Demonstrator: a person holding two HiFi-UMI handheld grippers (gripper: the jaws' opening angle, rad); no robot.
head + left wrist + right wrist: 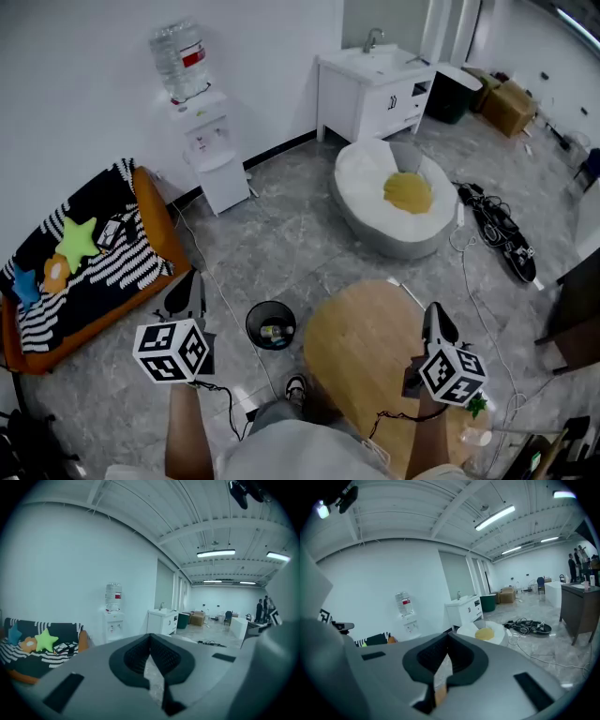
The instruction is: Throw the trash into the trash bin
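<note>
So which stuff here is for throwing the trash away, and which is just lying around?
For the job: trash bin, trash inside it, left gripper, right gripper, both shut, empty.

Just lying about: water dispenser, striped sofa, bean bag, wooden table, cables.

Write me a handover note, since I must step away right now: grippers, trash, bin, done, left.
Left gripper: jaws shut, empty, raised over the floor.
Right gripper: jaws shut, empty, raised at the round wooden table edge.
Trash bin: on the floor between left gripper and table, some trash inside.
Done: that trash is binned.
Left: a green bit and a clear item show by the right gripper; too small to tell if they are trash, so check them.
</note>
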